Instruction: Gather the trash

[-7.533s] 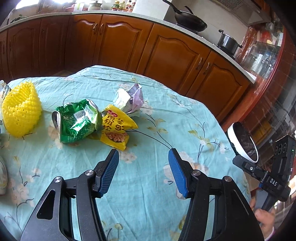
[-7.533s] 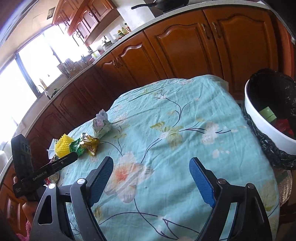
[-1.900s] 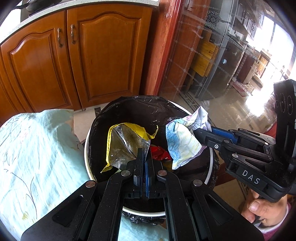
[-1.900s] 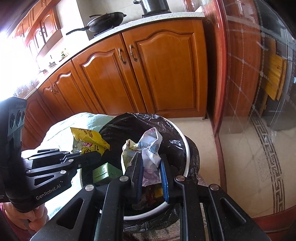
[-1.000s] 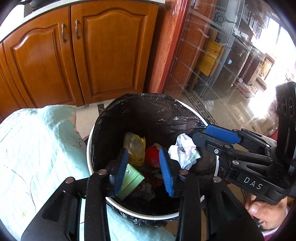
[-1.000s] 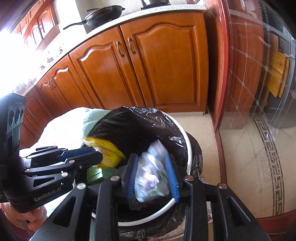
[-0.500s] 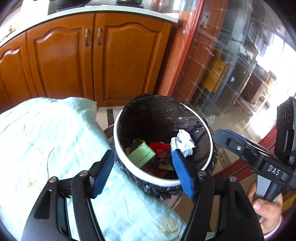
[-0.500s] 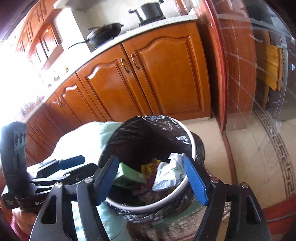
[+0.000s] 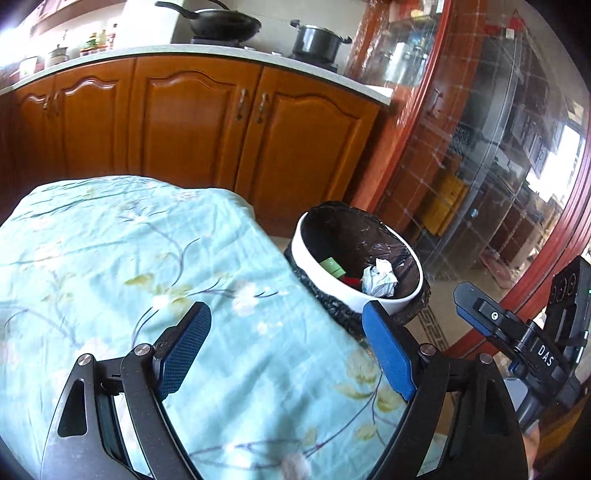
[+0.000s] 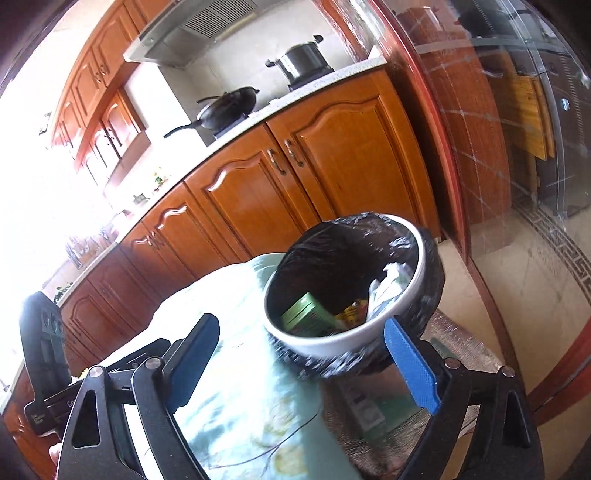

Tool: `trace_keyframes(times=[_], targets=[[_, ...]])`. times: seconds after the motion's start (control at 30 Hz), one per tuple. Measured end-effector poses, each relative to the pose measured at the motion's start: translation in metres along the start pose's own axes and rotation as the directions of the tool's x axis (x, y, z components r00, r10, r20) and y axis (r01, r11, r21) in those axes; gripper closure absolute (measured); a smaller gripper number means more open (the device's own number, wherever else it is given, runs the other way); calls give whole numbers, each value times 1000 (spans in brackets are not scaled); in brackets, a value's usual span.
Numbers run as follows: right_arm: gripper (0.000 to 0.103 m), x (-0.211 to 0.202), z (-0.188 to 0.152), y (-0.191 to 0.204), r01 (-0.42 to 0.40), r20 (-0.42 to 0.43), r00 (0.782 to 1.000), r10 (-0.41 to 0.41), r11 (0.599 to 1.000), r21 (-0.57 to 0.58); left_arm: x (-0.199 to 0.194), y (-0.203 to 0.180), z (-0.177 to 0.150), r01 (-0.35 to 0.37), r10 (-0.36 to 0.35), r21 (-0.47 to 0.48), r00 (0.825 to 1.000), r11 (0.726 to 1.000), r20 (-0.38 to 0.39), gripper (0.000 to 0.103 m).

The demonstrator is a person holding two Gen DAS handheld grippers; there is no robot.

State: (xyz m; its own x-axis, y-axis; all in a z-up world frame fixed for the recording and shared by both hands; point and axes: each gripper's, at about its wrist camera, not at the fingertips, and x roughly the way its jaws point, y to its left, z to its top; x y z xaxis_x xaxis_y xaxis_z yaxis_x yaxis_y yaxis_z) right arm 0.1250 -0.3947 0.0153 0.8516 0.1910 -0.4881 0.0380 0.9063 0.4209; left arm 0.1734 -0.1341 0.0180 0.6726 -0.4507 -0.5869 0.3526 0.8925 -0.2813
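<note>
A white trash bin (image 9: 373, 300) with a black liner stands beside the table's far right corner; it also shows in the right wrist view (image 10: 325, 341). Inside lie a crumpled white paper (image 9: 379, 282), a green box (image 9: 331, 266) and other wrappers; the right wrist view shows the green box (image 10: 308, 318) and the paper (image 10: 391, 282). My left gripper (image 9: 286, 341) is open and empty over the table's cloth. My right gripper (image 10: 303, 354) is open and empty, just short of the bin. The right gripper also appears at the right of the left wrist view (image 9: 517, 339).
The table carries a light blue floral cloth (image 9: 110, 258). Wooden kitchen cabinets (image 9: 207, 122) run behind, with a pan (image 9: 221, 22) and a pot (image 9: 317, 40) on the counter. A glass partition (image 9: 480, 166) in a red frame stands to the right of the bin.
Both grippers opened over the bin and let the yellow wrapper and the crumpled paper fall in. Both have since pulled back and up from the bin, the left one over the table.
</note>
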Motion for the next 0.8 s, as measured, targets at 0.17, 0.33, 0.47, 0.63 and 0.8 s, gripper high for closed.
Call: trace_keyframes(times=[0.17,0.33,0.47,0.63,0.8], targets=[[9,-18,-19,22,15,50,999,-13,999,-42,-20,16,-12,-16,16,-21,1000,1000,26,16],[6,-31,-36,39,36,76,997,-29,995,-91,-39,24,-25,-31,33,-29,998,999,50,16],[5,-40,-44,48,56,88,995,-45,991,-122,-57,21,-34,-54,54,3,994,999,91,14],[1,-61,-50,63,91,158,985,-63,980,-179,-82,16,-47,-104,97,35,981,994,170,3],[0,-73,-64,76,115,229,972,-58,964,-242,-95,13,-68,-222,202,54,945,973,256,0]])
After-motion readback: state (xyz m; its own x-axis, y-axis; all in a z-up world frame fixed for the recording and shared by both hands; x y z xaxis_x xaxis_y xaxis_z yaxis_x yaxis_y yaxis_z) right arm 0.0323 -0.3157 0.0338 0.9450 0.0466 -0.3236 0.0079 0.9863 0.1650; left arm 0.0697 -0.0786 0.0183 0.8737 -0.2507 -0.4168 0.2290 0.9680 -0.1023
